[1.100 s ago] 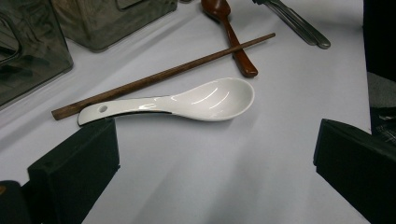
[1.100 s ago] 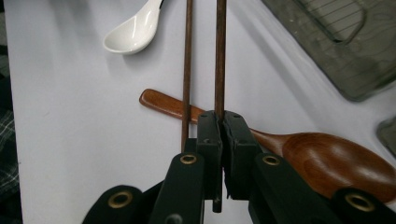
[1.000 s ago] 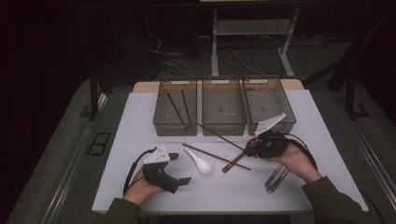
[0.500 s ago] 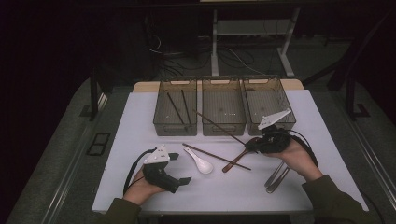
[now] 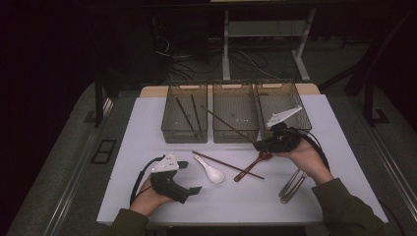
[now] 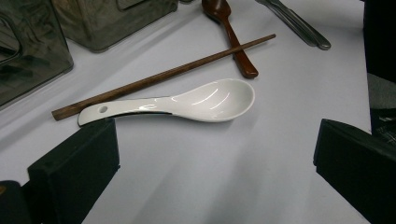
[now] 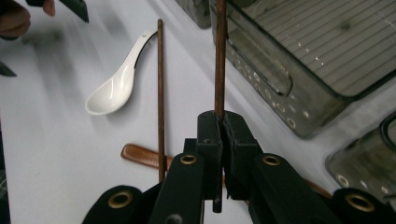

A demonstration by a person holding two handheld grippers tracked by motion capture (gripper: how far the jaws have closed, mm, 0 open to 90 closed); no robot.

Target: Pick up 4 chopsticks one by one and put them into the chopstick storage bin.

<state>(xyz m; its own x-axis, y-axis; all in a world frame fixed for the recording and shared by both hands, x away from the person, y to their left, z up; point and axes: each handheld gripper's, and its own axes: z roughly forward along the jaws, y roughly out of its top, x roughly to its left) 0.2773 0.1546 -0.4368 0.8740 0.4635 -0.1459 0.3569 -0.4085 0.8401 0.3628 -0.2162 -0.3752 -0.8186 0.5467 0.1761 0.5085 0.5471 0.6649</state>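
White table (image 5: 147,123) under dim light, three clear bins (image 5: 234,118) along its far edge. Right tool (image 7: 219,126) clenched on a brown chopstick (image 7: 220,56) slanting up over the middle bin. Left tool (image 6: 215,154) released, hovering just short of the white spoon (image 6: 210,100), second chopstick (image 6: 159,77) just beyond.

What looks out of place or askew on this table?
One chopstick, pinched by the right gripper, slants across the middle bin's rim rather than lying inside. Its mate lies loose on the table, crossing the wooden spoon.
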